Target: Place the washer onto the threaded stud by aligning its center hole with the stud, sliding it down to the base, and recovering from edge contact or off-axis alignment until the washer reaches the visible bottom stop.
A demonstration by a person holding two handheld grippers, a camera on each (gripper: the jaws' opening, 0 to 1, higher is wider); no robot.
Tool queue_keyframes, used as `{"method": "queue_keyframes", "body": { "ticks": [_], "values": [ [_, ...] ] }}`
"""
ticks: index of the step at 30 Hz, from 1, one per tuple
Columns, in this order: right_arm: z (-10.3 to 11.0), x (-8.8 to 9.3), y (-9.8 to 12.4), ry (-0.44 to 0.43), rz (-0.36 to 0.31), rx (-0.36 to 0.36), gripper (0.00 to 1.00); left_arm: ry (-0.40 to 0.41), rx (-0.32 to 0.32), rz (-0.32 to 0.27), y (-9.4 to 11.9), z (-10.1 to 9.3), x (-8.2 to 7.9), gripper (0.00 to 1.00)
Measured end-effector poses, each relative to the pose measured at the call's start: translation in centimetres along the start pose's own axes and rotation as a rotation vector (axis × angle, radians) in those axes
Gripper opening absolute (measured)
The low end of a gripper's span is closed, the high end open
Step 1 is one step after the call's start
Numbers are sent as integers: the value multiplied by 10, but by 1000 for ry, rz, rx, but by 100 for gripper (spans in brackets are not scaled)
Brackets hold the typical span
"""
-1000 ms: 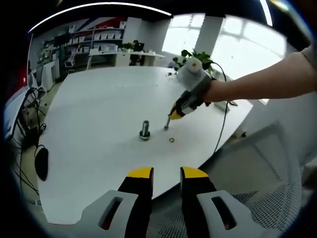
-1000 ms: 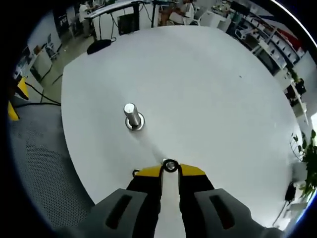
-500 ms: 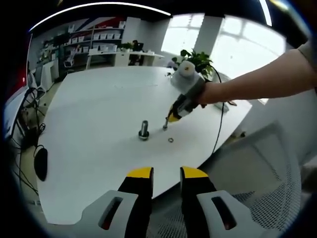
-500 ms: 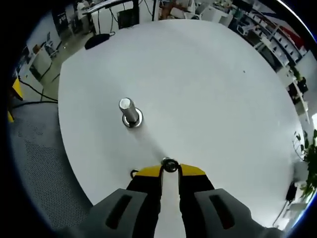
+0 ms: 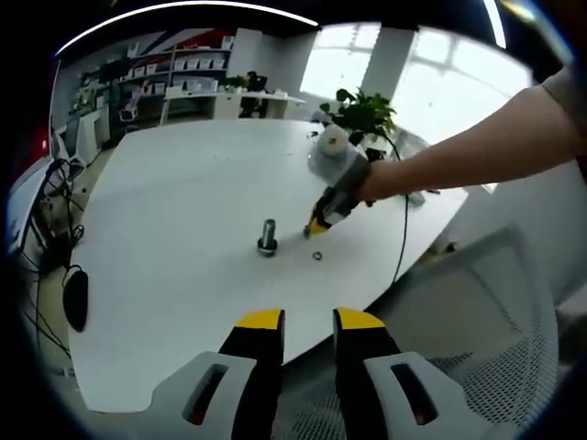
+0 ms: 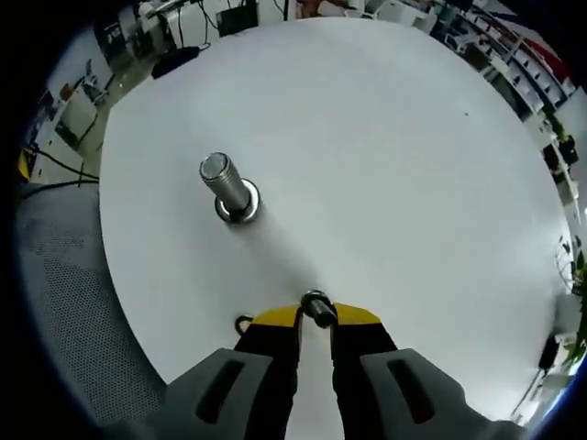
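1. The table [image 6: 385, 156] is round-edged, smooth and matte white, with no pattern on its surface.
2. The threaded stud [image 6: 226, 183] stands upright on it: a grey metal cylinder with a flat, shiny round top, ridged sides and a wider ring-shaped base [image 6: 238, 209] flat on the table. In the left gripper view the threaded stud [image 5: 268, 236] reads as a short dark post well ahead of that gripper.
3. The right gripper [image 6: 315, 316] has yellow-tipped black fingers on pale grey plastic bodies. Its jaws are drawn narrow and pinch the washer [image 6: 317, 308], a small dark metal ring with a bright rim, right at the fingertips.
4. The washer is above the table, apart from the stud and not over its top; the stud lies up and to the left of it in the right gripper view.
5. In the left gripper view the right gripper [image 5: 314, 227] is seen from outside, held by a person's hand [image 5: 367, 183] on a bare forearm, tips angled down near the stud.
6. A second small ring [image 5: 317, 255] lies flat on the table just beside the stud; another dark ring edge [image 6: 242, 323] peeks beside the right gripper's left finger.
7. The left gripper [image 5: 306, 321], same yellow, black and grey build, is held back off the table edge with its jaws parted by a narrow gap and nothing between them.
8. A grey mesh chair [image 5: 495, 348] with a perforated weave sits below the table edge.
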State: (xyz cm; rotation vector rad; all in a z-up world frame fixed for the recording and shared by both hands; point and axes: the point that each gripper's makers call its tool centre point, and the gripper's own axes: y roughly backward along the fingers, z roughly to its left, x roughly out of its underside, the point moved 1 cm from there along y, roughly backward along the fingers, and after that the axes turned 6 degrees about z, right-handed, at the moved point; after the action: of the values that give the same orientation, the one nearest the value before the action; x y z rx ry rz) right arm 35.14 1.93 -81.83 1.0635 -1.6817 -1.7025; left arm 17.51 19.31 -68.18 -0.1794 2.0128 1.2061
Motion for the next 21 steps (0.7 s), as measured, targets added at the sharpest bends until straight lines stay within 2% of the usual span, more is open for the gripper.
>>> {"method": "queue_keyframes", "body": {
  "ticks": [4,21],
  "values": [
    [0,1,-2,22,4,5,14,4,0,5,-1,0,1,18],
    [-1,2,3,5,6,6,15,10,-5,3,0,1,1,18]
  ]
}}
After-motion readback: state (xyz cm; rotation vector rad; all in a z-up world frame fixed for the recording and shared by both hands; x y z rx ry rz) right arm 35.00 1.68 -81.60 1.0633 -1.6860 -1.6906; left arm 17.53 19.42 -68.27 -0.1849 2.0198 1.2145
